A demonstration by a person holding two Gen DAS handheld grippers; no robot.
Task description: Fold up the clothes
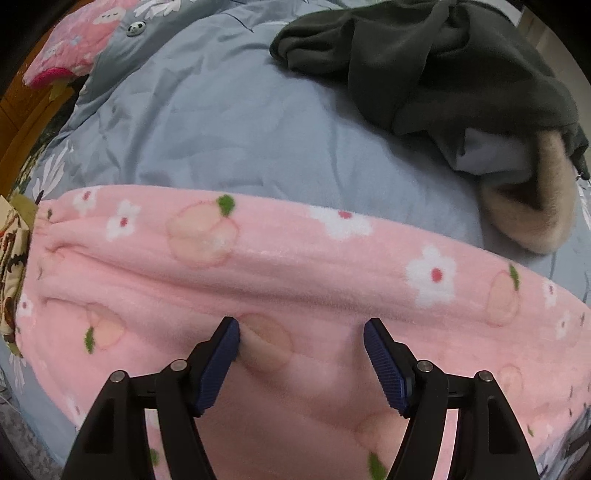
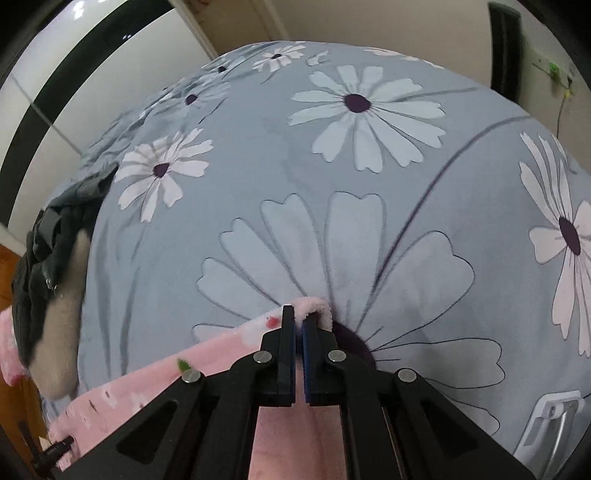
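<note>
A pink fleece garment printed with peaches and white flowers lies in a long band across the blue-grey bedcover. My left gripper points down at it, its blue pads spread wide with a low hump of the fleece between them; the pads do not clamp it. In the right wrist view the same pink fleece runs off to the left, and my right gripper is shut on its end, a small tuft of pink edge sticking out past the fingertips.
A dark grey-green jacket with a cream fleece lining is heaped at the far right of the bed, also seen as the jacket at the left. A pink patterned pillow lies far left. A white device rests on the daisy-printed cover.
</note>
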